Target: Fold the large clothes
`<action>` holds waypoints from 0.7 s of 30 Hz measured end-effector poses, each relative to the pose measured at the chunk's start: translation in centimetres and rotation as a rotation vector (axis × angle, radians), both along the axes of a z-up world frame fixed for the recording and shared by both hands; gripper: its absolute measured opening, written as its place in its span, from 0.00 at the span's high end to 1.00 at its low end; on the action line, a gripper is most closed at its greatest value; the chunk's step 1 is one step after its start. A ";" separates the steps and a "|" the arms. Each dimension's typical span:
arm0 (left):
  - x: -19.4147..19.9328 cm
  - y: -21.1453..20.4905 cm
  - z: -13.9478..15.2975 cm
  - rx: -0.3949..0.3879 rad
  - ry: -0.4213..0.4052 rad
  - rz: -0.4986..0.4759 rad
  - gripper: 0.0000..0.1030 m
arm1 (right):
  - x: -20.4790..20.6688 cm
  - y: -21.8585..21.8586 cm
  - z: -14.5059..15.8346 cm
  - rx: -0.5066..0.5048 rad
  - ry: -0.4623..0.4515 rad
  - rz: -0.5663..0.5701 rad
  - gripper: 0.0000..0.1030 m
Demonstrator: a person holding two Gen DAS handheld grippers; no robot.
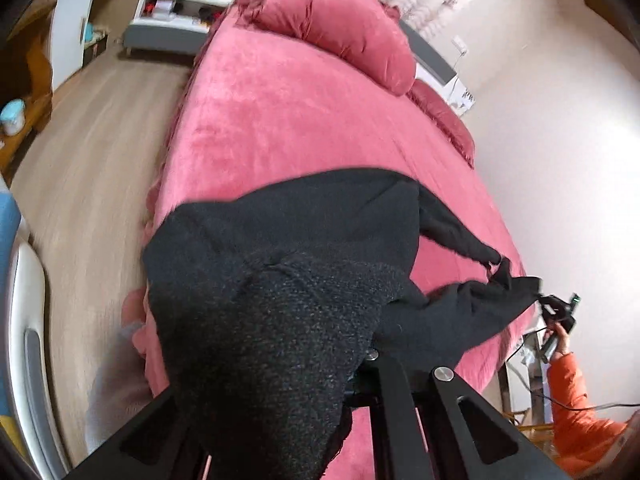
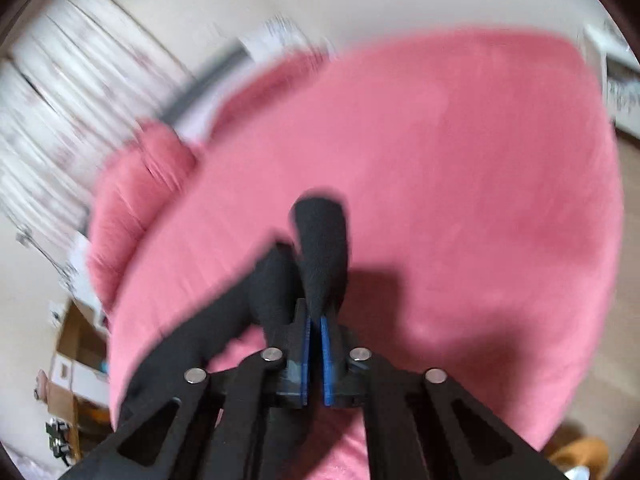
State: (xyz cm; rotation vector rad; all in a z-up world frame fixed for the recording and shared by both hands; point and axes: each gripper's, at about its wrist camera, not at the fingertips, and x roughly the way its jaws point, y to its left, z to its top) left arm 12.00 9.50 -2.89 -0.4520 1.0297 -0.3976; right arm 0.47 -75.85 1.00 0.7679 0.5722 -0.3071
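Observation:
A large black knitted garment hangs over the near end of a pink bed. My left gripper is shut on its near edge, and the cloth drapes over the fingers and hides them. In the left wrist view my right gripper shows far right, holding the garment's other end stretched out. In the right wrist view my right gripper is shut on a bunch of the black garment above the bed. That view is blurred.
Pink pillows lie at the head of the bed. Wooden floor runs along the left, with white furniture beyond. A plain wall is right of the bed. Cardboard boxes stand beside the bed.

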 end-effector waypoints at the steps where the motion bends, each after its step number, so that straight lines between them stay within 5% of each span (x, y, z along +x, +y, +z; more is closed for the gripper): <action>1: -0.5 0.5 -0.9 -0.002 0.036 -0.011 0.93 | -2.0 -1.0 0.8 -0.019 -0.016 -0.035 0.96; 3: -1.0 0.9 -2.9 0.000 0.100 -0.012 0.93 | -3.7 -3.2 -0.8 -0.005 0.085 -0.041 0.95; 7: -2.5 2.1 -6.8 -0.013 0.202 0.032 0.92 | -6.2 -5.7 -8.2 -0.089 0.619 -0.217 0.79; 10: -2.5 2.4 -7.0 -0.032 0.201 0.044 0.92 | -7.6 -4.7 -7.9 0.067 0.404 -0.184 0.66; 16: -2.0 2.0 -6.4 -0.032 0.218 0.043 0.92 | 1.6 2.4 -3.9 -0.046 0.314 0.104 0.55; 18: -2.3 2.3 -6.5 -0.038 0.222 0.046 0.92 | 5.4 4.1 -3.6 -0.062 0.361 0.140 0.53; 21: -2.4 2.4 -6.8 -0.045 0.232 0.059 0.91 | 11.1 4.2 -4.9 -0.051 0.555 0.032 0.53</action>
